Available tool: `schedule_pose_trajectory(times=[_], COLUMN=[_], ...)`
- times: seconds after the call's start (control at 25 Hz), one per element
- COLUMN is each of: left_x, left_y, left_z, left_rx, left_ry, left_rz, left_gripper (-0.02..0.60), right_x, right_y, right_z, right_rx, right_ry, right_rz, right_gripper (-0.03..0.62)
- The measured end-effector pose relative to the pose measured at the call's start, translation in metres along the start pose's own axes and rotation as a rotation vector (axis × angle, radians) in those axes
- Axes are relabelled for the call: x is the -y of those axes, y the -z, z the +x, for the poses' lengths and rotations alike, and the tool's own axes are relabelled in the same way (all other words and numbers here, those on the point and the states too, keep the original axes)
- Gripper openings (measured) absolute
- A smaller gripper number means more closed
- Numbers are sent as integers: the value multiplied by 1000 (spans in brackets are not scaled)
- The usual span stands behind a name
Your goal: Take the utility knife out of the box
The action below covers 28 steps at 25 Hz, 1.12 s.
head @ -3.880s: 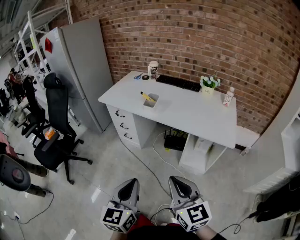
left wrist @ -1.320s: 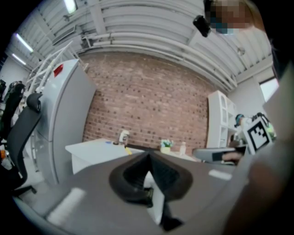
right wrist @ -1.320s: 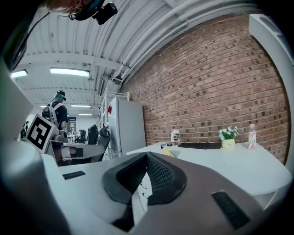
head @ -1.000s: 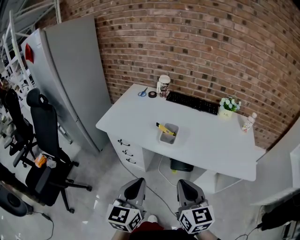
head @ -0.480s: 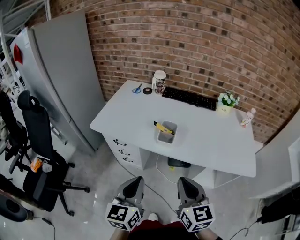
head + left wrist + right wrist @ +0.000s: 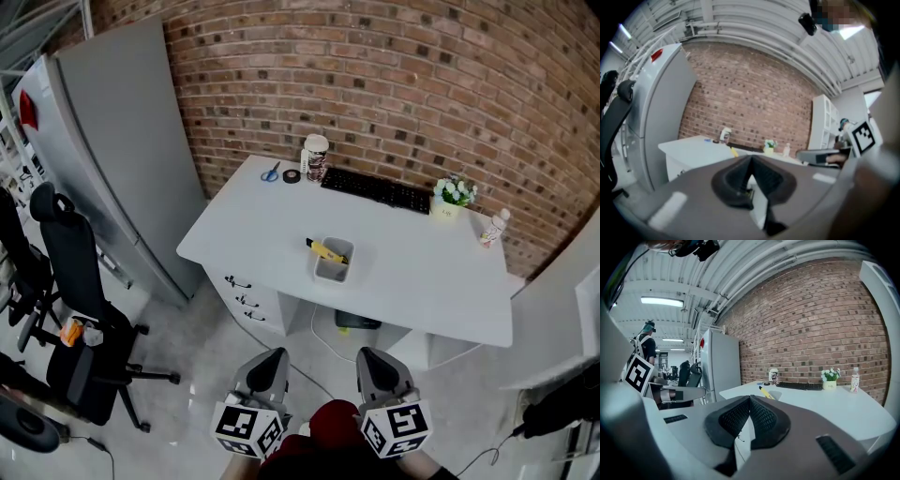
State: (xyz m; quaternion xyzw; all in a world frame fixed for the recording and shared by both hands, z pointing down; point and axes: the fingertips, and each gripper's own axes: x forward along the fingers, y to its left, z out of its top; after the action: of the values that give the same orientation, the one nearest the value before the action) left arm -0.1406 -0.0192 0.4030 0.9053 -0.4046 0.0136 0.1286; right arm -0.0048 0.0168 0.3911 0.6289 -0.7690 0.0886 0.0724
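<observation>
Hovering side by side at bottom centre, the left gripper [image 6: 267,367] and right gripper [image 6: 375,366] are clenched shut, empty.

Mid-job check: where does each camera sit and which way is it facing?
Head view: on the head, steeply down at the desk; left gripper and right gripper at bottom.
Left gripper view: on that gripper, facing the desk over shut jaws.
Right gripper view: likewise, jaws shut.
Shared: the desk and yellow utility knife.

Utility knife [image 6: 325,249] in box [image 6: 333,273] mid-desk [image 6: 253,234]; keyboard [image 6: 375,190] behind; plant [image 6: 453,197] right of keyboard.
</observation>
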Motion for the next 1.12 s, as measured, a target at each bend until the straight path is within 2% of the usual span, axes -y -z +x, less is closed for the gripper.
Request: schedule_pose_trajectory(times=[0.16, 0.6, 1.12], left_x=[-1, -6, -3], left_y=[-3, -7, -1], left_z=[-1, 12, 67], left_rx=[4, -5, -50], left_ry=[-3, -3, 19], left_rz=[30, 33, 42], left_gripper=[3, 5, 5], right_x=[-1, 2, 44], right_y=[4, 1, 2], right_z=[1, 14, 42], right_rx=[-12, 8, 4], right_ry=[2, 8, 28], right_rz=[-3, 1, 29], right_gripper=[8, 8, 8])
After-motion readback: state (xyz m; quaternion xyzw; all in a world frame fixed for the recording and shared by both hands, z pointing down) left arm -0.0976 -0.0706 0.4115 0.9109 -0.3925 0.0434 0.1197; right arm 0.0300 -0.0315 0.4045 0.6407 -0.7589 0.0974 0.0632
